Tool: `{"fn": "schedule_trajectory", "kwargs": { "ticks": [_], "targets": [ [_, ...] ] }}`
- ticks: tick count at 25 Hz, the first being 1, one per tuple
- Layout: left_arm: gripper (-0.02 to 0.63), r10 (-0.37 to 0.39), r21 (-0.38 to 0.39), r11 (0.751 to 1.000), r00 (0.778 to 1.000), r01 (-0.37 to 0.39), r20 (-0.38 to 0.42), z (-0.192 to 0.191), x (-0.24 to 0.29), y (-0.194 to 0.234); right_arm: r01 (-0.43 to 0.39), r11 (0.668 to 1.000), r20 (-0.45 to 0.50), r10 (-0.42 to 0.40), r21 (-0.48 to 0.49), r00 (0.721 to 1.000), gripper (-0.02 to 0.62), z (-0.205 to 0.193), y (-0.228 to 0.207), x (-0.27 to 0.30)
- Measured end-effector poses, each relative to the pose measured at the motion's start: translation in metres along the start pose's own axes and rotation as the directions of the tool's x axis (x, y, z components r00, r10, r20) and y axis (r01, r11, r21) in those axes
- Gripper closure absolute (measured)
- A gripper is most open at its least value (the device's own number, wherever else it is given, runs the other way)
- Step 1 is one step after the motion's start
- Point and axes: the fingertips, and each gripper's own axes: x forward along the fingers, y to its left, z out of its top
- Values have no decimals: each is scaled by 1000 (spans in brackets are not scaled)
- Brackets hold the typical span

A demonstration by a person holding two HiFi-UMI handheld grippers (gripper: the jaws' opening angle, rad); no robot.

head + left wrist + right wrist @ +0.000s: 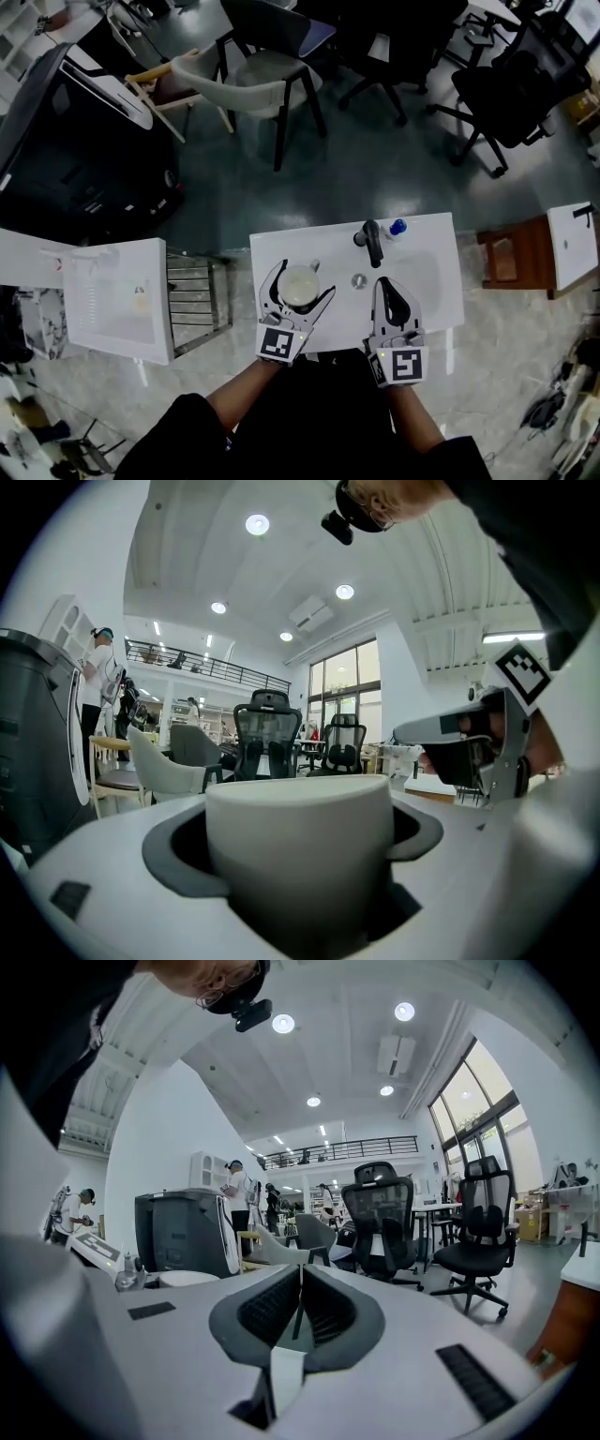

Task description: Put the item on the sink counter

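Left hand-held gripper point(305, 279): jaws clamped round a white cup point(298, 287), over the bench point(441, 281).
Right hand-held gripper point(392, 286): jaws together, empty.
Faucet point(373, 242): black, at the bench's far edge.

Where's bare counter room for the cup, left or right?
The sink counter is bare left of the faucet, behind the cup in the left hand-held gripper. There's also a strip right of the basin. Crowded back middle: faucet and blue-capped bottle.

Tap point(374, 246) dark, matt. L of tap: cup point(300, 284) off-white, matt, smooth, looks ceramic. Under tap: sink counter point(436, 281) white, smooth, slight sheen. R of cup: right gripper point(298, 1269) grey matt plastic w/ dark ribbed pads.
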Motion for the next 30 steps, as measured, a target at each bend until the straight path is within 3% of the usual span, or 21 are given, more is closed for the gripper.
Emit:
{"fn": "schedule_trajectory", "kwargs": {
  "ticks": [5, 10, 14, 16, 18, 21, 30],
  "targets": [
    [150, -33, 66, 997, 996, 38, -78, -39, 50, 4, -25, 1000, -31, 25, 10, 999, 563, -1, -21, 31],
    [150, -53, 92, 994, 995, 61, -86, -57, 87, 8, -30, 1000, -49, 30, 1, 998, 563, -5, -42, 51],
    [150, 0, 25, 1000, 996, 2, -94, -74, 109, 17, -27, 1000, -27, 27, 12, 999, 563, -10, -57, 65],
    [150, 21, -2, 1000, 994, -22, -112, -83, 118, 22, -35, 999, -61, 36, 17, 997, 563, -17, -59, 71],
    [150, 42, -20, 999, 990, -45, -131, -95, 126, 26, -36, 999, -96, 38, 16, 995, 563, -25, -64, 74],
    [150, 72, -24, 997, 983, -77, -166, -121, 140, 29, -29, 1000, -75, 29, 1, 997, 563, -30, -80, 80],
    [150, 66, -33, 997, 976, -74, -206, -169, 173, 29, -26, 999, -136, 29, 24, 990, 563, -47, -113, 84]
  ]
}}
